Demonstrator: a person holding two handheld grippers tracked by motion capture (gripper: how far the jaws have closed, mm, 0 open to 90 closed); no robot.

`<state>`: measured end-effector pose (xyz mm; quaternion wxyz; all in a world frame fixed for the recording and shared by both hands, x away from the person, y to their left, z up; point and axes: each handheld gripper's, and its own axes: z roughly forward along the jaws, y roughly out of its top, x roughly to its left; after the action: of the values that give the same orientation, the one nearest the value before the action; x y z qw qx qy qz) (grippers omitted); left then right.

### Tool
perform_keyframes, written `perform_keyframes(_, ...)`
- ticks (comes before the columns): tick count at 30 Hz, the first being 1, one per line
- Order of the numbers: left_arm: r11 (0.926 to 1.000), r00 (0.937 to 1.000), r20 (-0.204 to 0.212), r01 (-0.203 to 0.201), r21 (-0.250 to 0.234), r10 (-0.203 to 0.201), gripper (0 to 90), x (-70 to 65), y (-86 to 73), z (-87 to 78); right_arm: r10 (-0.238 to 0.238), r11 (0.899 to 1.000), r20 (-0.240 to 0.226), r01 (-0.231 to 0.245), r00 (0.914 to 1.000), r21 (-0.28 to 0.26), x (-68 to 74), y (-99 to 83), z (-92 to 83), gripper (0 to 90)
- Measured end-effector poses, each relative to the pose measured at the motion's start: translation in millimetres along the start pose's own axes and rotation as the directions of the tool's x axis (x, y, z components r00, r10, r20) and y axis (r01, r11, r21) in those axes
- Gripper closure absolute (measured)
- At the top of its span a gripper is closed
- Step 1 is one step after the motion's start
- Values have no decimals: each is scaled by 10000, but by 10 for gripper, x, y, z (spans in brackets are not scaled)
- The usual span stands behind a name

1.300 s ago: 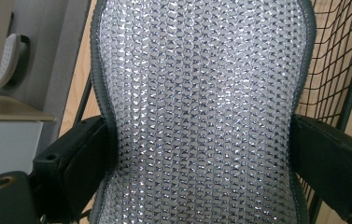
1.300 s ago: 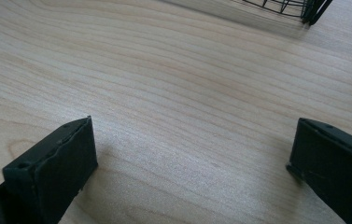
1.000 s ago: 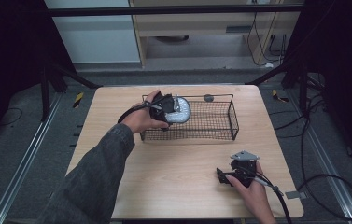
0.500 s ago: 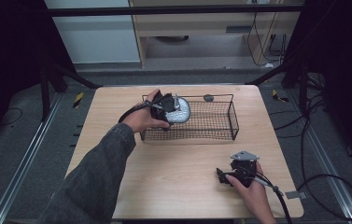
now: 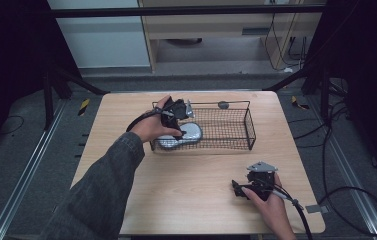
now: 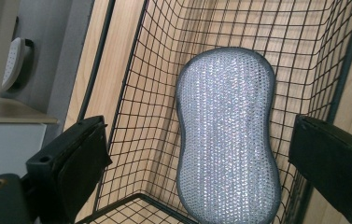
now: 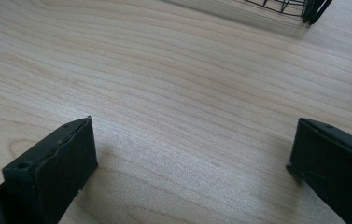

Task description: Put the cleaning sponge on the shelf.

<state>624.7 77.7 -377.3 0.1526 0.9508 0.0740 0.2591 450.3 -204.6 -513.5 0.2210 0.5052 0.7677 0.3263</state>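
Pale wooden counter (image 5: 186, 190) at centre of the high view, dark floor around it, shelving at upper centre. Black wire basket (image 5: 226, 131) toward the upper middle of the counter. Grey peanut-shaped scrubbing pad (image 5: 180, 137) lying flat on the mesh floor at the basket's left end; in the left gripper view, centre frame (image 6: 227, 135), one rounded end close to the basket corner at bottom. Left gripper (image 5: 175, 117) poised over the basket's left end, jaws spread wide, released, nothing between them; pad lying apart from both jaws. Left hand (image 5: 152, 127) wrapped around its body, grey sleeve (image 5: 96, 200) running to lower left. Right gripper (image 5: 241, 189) low over bare wood at lower right of the high view, well apart from the basket, jaws parted and empty. Basket corner (image 7: 304, 8) at top right of the right gripper view.
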Motion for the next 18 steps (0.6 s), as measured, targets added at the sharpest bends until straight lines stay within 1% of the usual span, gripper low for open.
perform_keyframes(1, 9999, 10000, 13, 74, -103, -74, 45, -6, 0, -16, 2, 10000, -2, -2, 10000, 2, 0, 0, 0, 7)
perform_keyframes(3, 9998, 9999, 33, 99, -143, -98, 45, -11, 0, -22, 17, 10000, -5, -17, 10000, -5, 1, 0, 0, 7)
perform_keyframes(6, 9999, 9999, 19, 113, -106, -113, 46, -26, 0, -35, -7, 10000, -10, 7, 10000, -3, -1, 0, 0, 7)
perform_keyframes(18, 9994, 9998, -52, 188, -307, -190, 35, -110, 18, -125, 17, 10000, -5, -17, 10000, 0, 1, 0, 0, 7)
